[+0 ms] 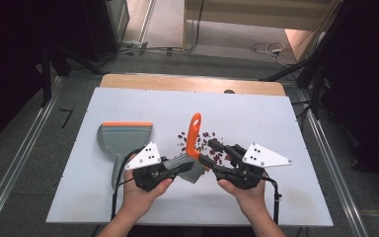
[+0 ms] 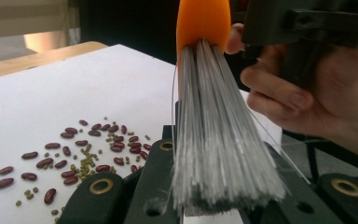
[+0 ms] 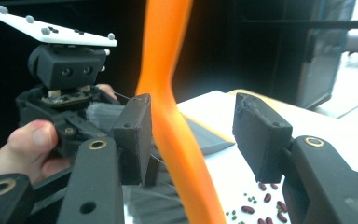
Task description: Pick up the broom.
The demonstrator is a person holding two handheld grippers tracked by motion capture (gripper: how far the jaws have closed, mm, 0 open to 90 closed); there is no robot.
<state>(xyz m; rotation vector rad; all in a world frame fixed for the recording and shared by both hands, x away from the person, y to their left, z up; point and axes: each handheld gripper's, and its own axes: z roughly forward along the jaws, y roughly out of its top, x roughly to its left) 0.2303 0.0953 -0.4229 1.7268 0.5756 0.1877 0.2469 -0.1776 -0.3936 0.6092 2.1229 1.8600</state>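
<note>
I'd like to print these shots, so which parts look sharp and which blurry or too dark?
High view: the white table is evenly lit, its surroundings dark, the beans tiny. Left gripper view: the brush bristles are crisp, the hand beside them soft. Right gripper view: the orange handle glows against black, the background blurred.

In your high view, the left gripper (image 1: 173, 169) is covering the near part of the brush's (image 1: 193, 143) grey bristles (image 1: 190, 168), and the dustpan's (image 1: 124, 139) handle is disappearing behind that gripper's white plate. The small green beans (image 2: 87, 161) are showing too small there to count. In your left gripper view, the top edge is cutting off the brush's orange handle. In your right gripper view, the handle is running out of both the top and bottom edges, hiding the table (image 3: 223, 168) behind it.
</note>
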